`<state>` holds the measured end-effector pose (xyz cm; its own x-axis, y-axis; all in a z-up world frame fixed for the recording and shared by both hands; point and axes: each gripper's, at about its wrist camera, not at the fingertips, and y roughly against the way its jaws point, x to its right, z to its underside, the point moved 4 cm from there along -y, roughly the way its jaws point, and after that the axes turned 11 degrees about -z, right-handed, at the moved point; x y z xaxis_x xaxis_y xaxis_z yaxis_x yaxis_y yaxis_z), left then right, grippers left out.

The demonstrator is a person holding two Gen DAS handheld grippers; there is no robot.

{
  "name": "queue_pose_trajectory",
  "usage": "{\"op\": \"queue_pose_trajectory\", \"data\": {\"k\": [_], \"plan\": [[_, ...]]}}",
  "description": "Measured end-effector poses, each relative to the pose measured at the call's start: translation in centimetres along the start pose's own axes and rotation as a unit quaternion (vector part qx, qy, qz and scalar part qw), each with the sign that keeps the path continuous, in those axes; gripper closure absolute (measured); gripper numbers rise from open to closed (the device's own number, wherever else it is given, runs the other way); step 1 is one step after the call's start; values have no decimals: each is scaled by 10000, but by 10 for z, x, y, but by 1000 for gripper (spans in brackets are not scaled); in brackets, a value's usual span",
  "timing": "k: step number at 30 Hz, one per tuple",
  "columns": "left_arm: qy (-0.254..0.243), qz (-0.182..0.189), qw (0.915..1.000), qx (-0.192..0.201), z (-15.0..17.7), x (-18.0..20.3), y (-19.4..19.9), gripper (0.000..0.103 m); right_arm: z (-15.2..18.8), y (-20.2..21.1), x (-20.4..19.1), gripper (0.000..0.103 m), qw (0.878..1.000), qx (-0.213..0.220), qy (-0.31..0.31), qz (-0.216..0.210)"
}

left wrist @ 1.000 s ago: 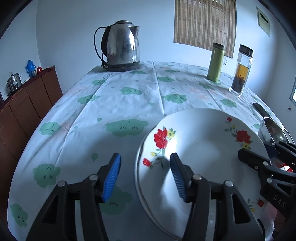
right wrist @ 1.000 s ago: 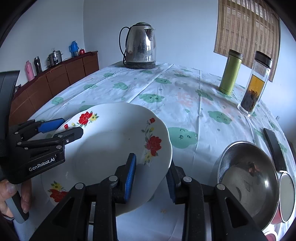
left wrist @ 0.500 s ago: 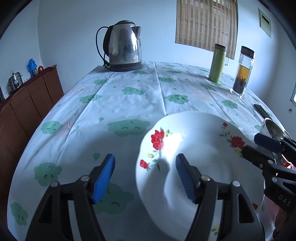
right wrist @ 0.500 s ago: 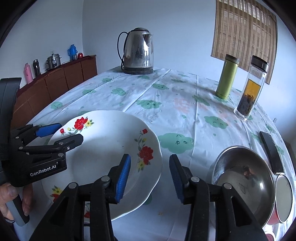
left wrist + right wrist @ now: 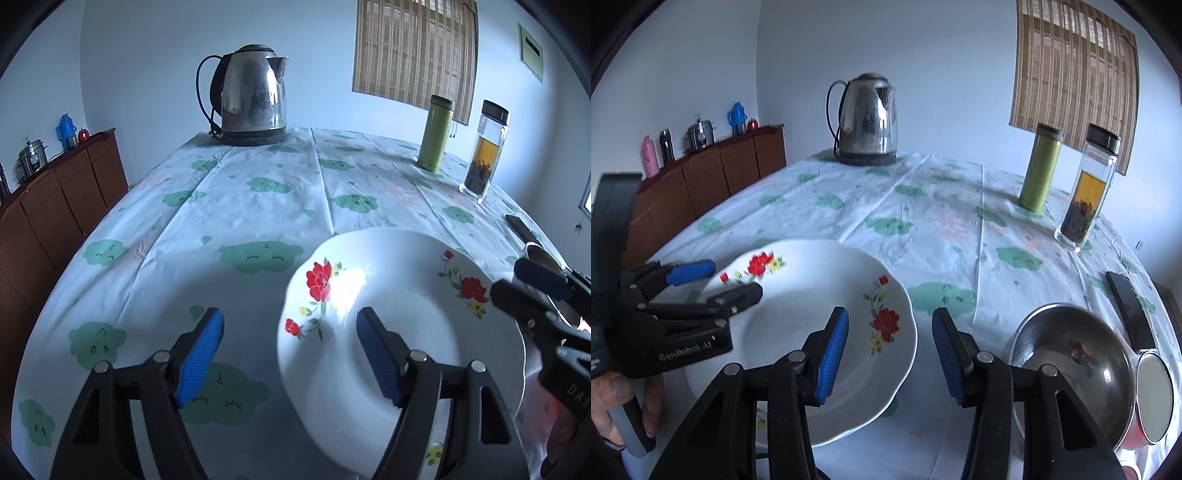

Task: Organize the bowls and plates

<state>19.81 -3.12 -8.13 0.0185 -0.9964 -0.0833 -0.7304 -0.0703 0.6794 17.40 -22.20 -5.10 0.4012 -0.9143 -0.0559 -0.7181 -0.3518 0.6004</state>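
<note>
A white plate with red flowers (image 5: 406, 325) (image 5: 798, 317) lies on the near part of the table, stacked on another flowered plate whose rim shows beneath it (image 5: 761, 421). My left gripper (image 5: 290, 356) is open and empty, its fingers straddling the plate's left rim from above. My right gripper (image 5: 890, 354) is open and empty over the plate's right rim. A steel bowl (image 5: 1071, 362) sits to the right of the plate, with a small red-sided bowl (image 5: 1154, 398) beside it. Each gripper shows in the other's view.
A steel kettle (image 5: 253, 96) stands at the table's far end. A green flask (image 5: 1043, 168) and a glass tea bottle (image 5: 1087, 188) stand at the far right. A dark flat object (image 5: 1130, 310) lies near the right edge. A brown sideboard (image 5: 713, 177) stands left of the table.
Both grippers opened and let go of the flowered plate, then drew back a little. The plate now rests on the plate beneath it.
</note>
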Motion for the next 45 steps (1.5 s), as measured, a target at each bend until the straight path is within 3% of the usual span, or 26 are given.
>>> {"op": "queue_pose_trajectory", "data": {"k": [9, 13, 22, 27, 29, 35, 45], "plan": [[244, 121, 9995, 157, -2, -9, 5, 27, -6, 11, -4, 53, 9994, 343, -18, -60], [313, 125, 9990, 284, -3, -11, 10, 27, -6, 22, -7, 53, 9982, 492, -171, -290], [304, 128, 9981, 513, -4, -10, 17, 24, 3, 77, -13, 53, 9946, 823, -222, -597], [350, -89, 9978, 552, -6, -12, 27, 24, 18, 112, -10, 52, 9910, 965, -389, -848], [431, -123, 9975, 541, -6, -12, 36, 24, 29, 125, -10, 48, 9913, 992, -353, -793], [349, -6, 9979, 538, 1, 6, 62, 24, 60, 149, 0, 48, 9935, 876, -400, -614], [-232, 807, 9952, 502, 19, 86, 101, 24, 88, 181, 39, 47, 9962, 702, -512, 85]]}}
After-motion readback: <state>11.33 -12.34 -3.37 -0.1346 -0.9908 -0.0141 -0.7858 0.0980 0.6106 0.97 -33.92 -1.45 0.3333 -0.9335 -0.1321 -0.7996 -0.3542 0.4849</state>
